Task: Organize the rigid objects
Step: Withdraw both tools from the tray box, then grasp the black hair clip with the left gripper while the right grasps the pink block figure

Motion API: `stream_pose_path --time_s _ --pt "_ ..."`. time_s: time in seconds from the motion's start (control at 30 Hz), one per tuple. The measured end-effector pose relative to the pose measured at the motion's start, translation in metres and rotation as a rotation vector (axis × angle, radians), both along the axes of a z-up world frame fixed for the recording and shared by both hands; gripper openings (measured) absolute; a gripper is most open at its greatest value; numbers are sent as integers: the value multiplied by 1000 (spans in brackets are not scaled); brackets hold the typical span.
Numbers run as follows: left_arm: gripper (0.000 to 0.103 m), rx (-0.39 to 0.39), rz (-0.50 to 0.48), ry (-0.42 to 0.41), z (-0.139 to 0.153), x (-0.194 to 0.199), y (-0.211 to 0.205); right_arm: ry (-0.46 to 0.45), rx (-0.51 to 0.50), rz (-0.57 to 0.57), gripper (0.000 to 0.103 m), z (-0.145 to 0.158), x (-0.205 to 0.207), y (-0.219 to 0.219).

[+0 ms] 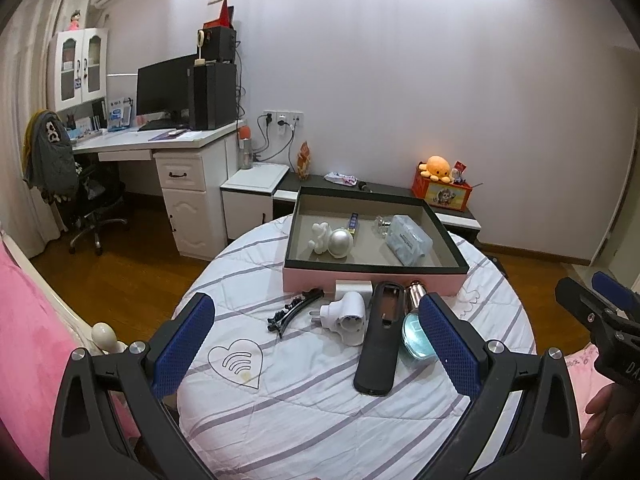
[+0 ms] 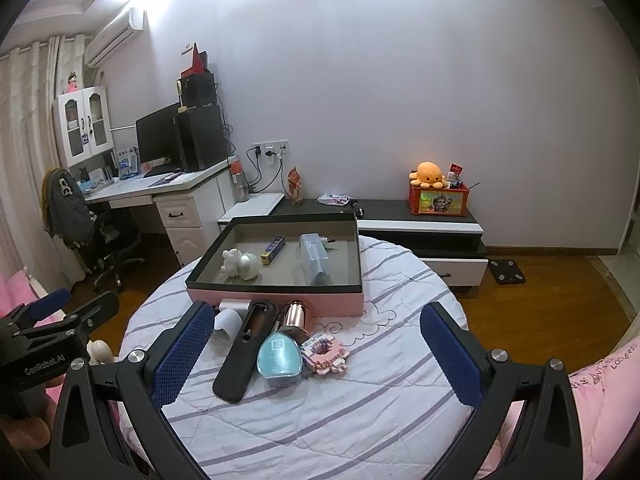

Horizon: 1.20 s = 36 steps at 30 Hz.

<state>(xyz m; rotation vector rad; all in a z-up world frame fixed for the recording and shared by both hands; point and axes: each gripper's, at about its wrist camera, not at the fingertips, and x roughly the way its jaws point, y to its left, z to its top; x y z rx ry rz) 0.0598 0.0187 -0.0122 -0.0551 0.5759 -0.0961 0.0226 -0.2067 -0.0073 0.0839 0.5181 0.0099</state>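
Observation:
A pink box (image 1: 374,280) with a dark rim sits on the round striped surface (image 1: 320,400). It holds a white figurine (image 1: 319,237), a silver ball (image 1: 341,243), a small blue-yellow box (image 1: 353,222) and a clear pouch (image 1: 408,239). In front of it lie a black hair clip (image 1: 294,310), a white plug adapter (image 1: 346,317), a black remote (image 1: 380,338), a teal perfume bottle (image 2: 281,356) and a pink block piece (image 2: 325,354). My left gripper (image 1: 316,336) is open above the near edge. My right gripper (image 2: 316,344) is open too, empty.
A white desk (image 1: 160,144) with monitor and an office chair (image 1: 88,200) stand at the left. A low black-and-white cabinet (image 2: 420,224) with an orange toy box (image 2: 438,198) runs along the wall. Pink bedding (image 1: 28,340) lies beside the surface.

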Motion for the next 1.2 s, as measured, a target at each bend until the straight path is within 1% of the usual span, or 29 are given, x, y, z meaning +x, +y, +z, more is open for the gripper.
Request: stream_pose_path --time_s 0.53,0.63,0.7,0.8,0.9,1.03,1.13,1.2 --pt "103 6 -2 8 -4 2 1 20 -3 17 103 -6 8 6" --pt "103 34 6 50 -21 10 2 59 8 32 103 -18 16 6" --pt "103 42 7 97 -37 19 2 99 -1 35 103 -31 25 7" --pt "103 51 2 143 -56 28 2 150 0 53 103 -49 37 9" --pt "103 65 -2 169 -69 36 1 188 -7 68 103 -64 48 12" --pt "103 64 -3 196 -84 50 1 237 -14 73 103 -81 61 11" --pt "103 75 20 216 -96 64 8 271 -9 65 103 -93 70 5" --pt "103 67 36 233 -104 74 15 288 -7 50 103 -100 75 0"
